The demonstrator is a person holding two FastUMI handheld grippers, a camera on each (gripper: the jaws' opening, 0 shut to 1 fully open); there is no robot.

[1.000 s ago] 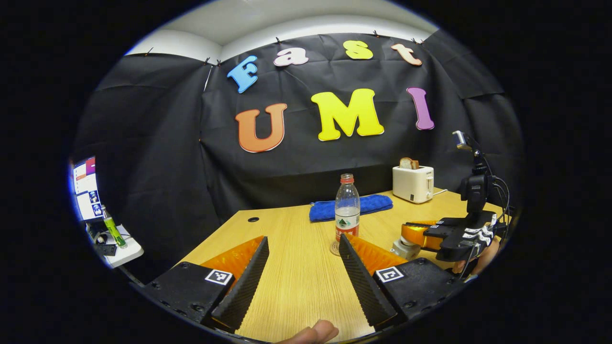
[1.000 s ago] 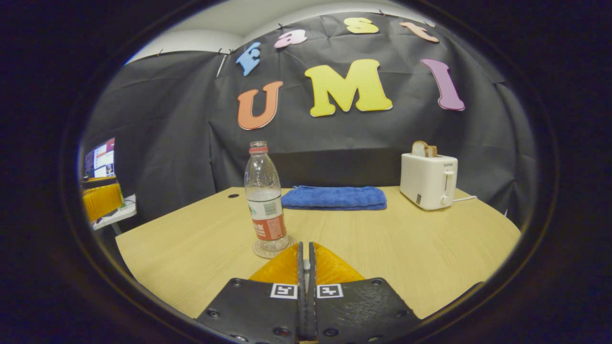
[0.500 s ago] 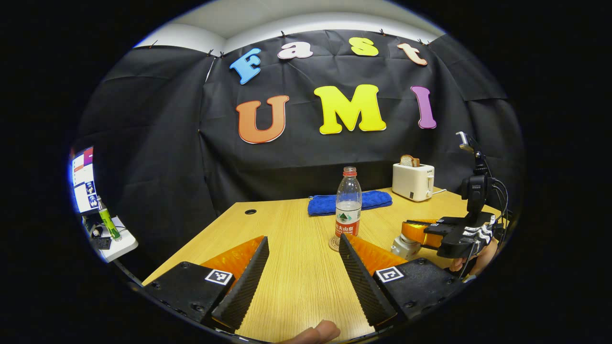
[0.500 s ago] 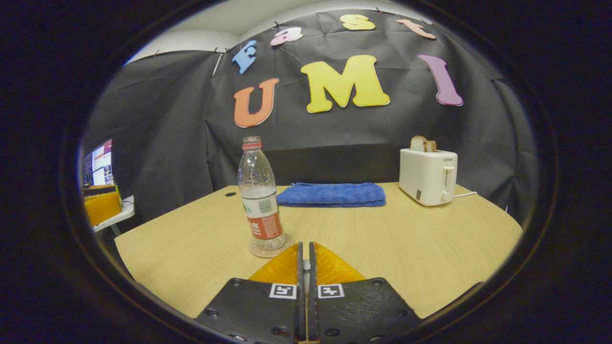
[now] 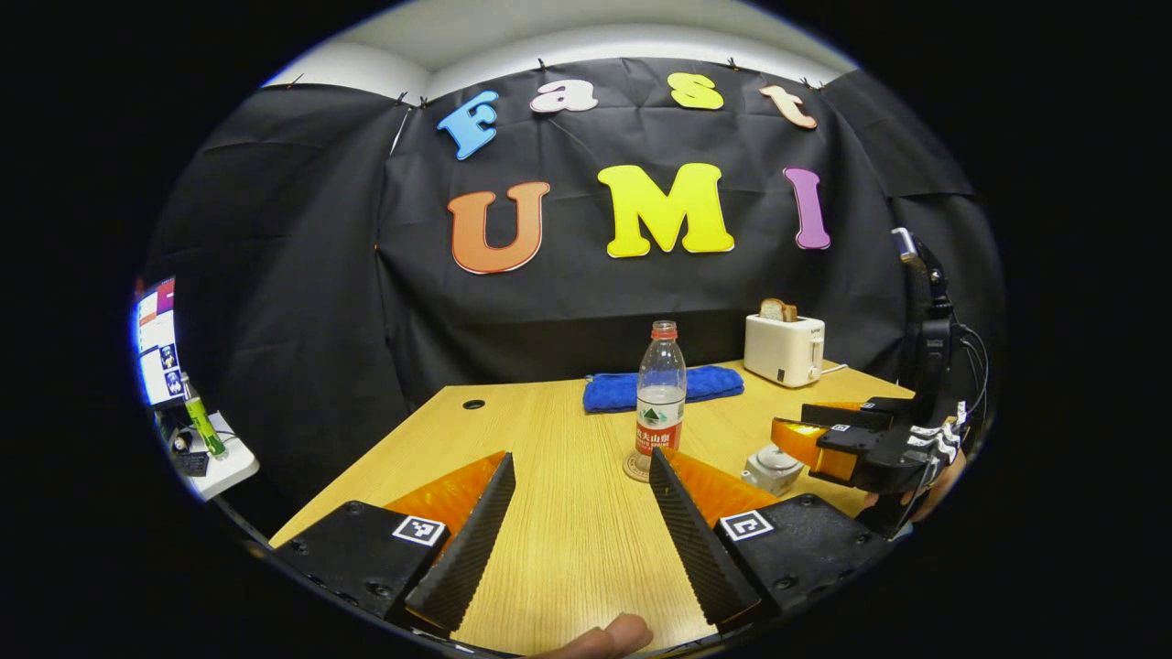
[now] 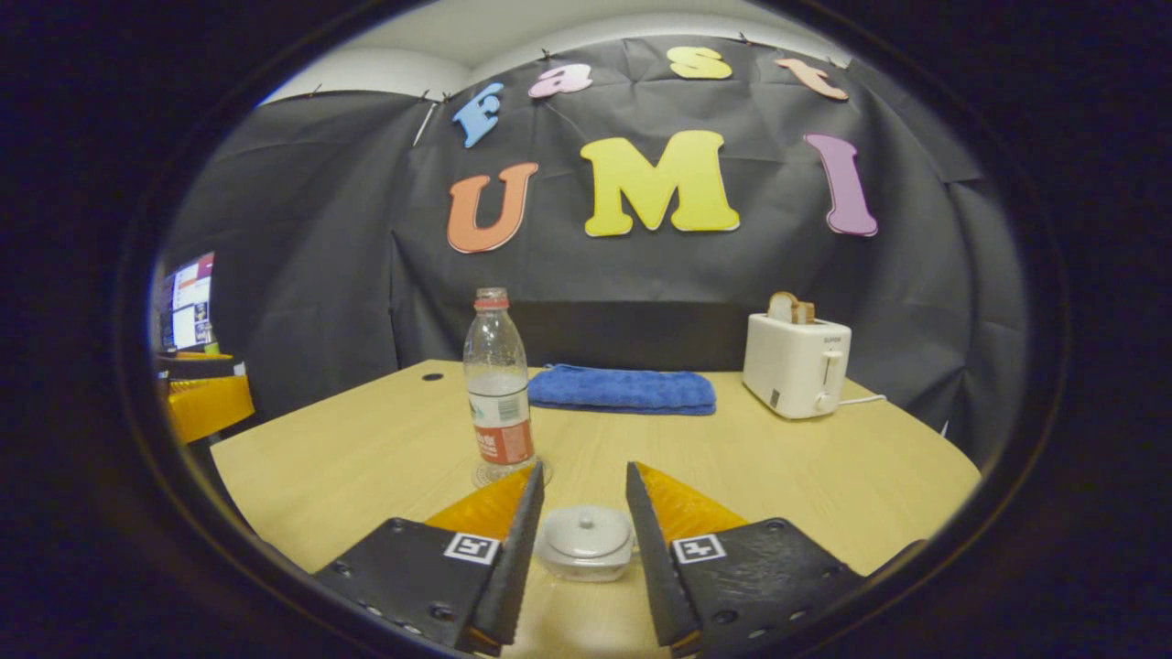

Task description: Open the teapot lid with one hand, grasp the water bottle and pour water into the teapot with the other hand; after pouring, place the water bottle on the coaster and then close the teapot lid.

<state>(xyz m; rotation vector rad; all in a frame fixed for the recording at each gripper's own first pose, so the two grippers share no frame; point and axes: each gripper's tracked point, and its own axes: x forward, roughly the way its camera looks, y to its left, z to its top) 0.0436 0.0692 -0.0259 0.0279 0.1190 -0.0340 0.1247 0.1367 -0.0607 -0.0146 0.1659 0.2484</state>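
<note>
Flanking the bottle [image 6: 497, 389]: towel [image 6: 621, 388], toaster [image 6: 795, 364], teapot [image 6: 585, 543].

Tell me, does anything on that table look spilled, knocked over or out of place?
Nothing stands out. The water bottle stands upright on its coaster, the teapot has its lid on, and the blue towel lies folded.

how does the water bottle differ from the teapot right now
The water bottle is tall, slim and clear with a red label; the teapot is low, squat and pale. The water bottle stands on a coaster with no gripper around it; the teapot sits on the bare table between the right gripper's open fingers. Both stand upright, and the teapot's lid is on.
</note>
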